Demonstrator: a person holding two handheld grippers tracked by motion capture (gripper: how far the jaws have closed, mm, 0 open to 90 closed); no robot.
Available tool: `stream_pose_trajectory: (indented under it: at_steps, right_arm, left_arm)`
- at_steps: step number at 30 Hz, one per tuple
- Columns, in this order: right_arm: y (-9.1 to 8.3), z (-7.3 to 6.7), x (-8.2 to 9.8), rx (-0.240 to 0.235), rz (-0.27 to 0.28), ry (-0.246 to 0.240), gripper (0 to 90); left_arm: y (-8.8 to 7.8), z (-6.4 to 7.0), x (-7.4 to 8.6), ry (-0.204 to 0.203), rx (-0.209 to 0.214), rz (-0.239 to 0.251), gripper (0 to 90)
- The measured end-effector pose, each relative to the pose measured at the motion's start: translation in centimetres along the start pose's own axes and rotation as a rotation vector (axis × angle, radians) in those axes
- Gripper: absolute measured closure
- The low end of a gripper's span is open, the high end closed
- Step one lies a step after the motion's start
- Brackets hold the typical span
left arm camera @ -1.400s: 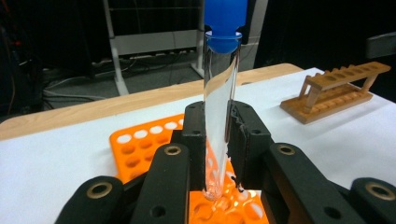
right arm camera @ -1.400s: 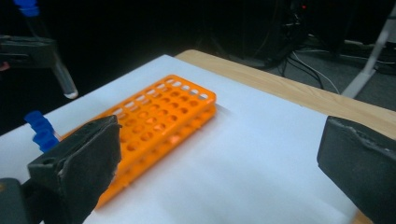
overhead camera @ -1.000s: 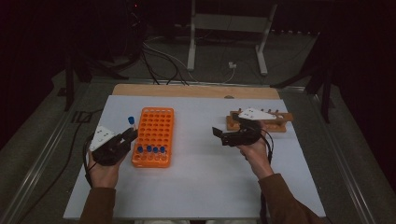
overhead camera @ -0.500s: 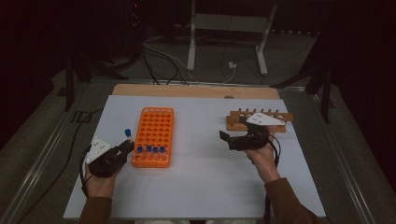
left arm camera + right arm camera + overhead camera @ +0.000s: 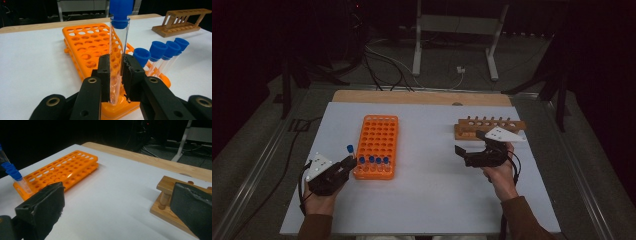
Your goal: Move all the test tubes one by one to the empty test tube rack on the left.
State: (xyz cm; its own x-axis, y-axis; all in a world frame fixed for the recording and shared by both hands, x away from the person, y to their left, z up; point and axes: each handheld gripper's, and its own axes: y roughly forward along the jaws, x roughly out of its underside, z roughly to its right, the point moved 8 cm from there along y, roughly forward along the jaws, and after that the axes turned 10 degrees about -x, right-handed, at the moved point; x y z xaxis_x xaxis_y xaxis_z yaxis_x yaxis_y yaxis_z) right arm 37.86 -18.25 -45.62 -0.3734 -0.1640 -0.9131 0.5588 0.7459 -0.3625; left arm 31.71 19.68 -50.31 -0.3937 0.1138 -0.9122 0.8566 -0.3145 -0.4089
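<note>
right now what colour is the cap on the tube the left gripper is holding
Blue, on the clear tube; clearest in the left gripper view.

tube: clear test tube [image 5: 119, 53], blue cap [image 5: 121, 11], near upright, tilted slightly
tube place: bottom in orange rack's [image 5: 377, 132] near-left corner hole, at 7 o'clock on the rack
neighbours: four blue-capped tubes [image 5: 373, 160] alongside at 3 o'clock

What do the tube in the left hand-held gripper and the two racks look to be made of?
Tube: clear, glossy, see-through wall, so glass or clear plastic; blue cap looks like matte plastic.
Orange rack: uniform bright colour with moulded round holes, probably plastic, slight sheen.
Far rack: pale brown with dowel posts seen in the right gripper view, apparently unpainted wood.
</note>
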Motion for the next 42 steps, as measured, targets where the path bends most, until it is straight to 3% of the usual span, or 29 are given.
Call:
stream_pose_trajectory:
  at_steps: [12,21,30,42]
  right_arm:
    - [-0.2,0.2,0.7,0.003,-0.004,0.008,0.0]
    - [-0.7,0.3,1.0,0.005,-0.001,0.013,0.0]
    - [-1.4,0.6,2.0,0.018,-0.013,0.009,0.0]
    - [-3.1,0.9,3.1,0.049,0.011,0.008,0.0]
  left_arm:
    - [0.6,0.0,0.0,0.020,-0.009,0.008,78.1]
    - [1.5,0.4,2.3,0.074,-0.020,-0.113,78.0]
    - [1.7,0.3,3.0,0.084,-0.026,-0.160,78.1]
    - [1.8,0.7,3.1,0.088,-0.035,-0.163,77.5]
